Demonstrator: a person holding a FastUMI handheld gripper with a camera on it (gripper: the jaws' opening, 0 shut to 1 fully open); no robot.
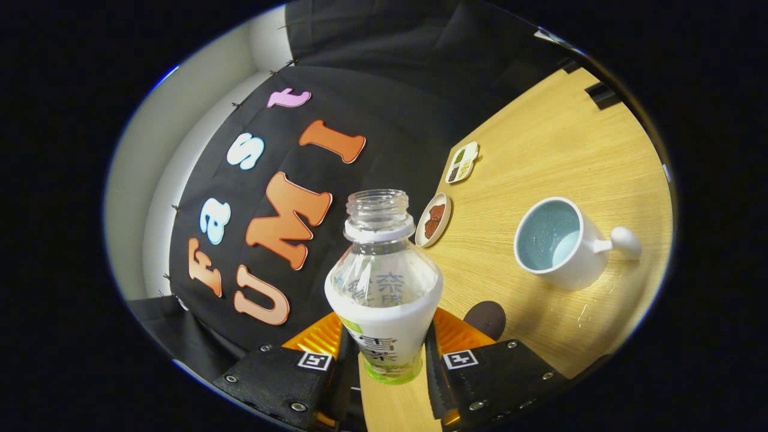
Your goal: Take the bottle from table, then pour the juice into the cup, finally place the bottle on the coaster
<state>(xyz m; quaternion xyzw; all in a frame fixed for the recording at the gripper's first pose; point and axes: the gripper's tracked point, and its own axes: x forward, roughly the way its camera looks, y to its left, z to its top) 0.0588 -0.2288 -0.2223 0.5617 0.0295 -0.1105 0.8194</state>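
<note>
- Fingers (384,360) sit nearest the camera, clamped on the bottle (384,288), one pressing each side of its lower body.
- Bottle is clear plastic with a white label band and a green base; cap off, threaded neck open.
- Bottle looks lifted off the bench (558,156); bare wood shows under its base between the fingers. The whole scene is tilted, with the bench slanting away on one side.
- Liquid level inside the bottle: cannot tell.
- Cup (561,243): white, side handle with a rounded knob end, pale blue inside with droplets on the wall. It stands on the bench beyond the fingers, well apart from the bottle, mouth turned toward the camera.
- Coaster (486,318): dark round disc lying flat on the bench just beside the bottle's lower body, between bottle and cup; nothing on it.
- Small round dish (433,219) with brown pieces stands just behind the bottle's shoulder.
- Divided tray (462,162) with small portions in its compartments lies further back along the bench edge, near the black cloth wall.
</note>
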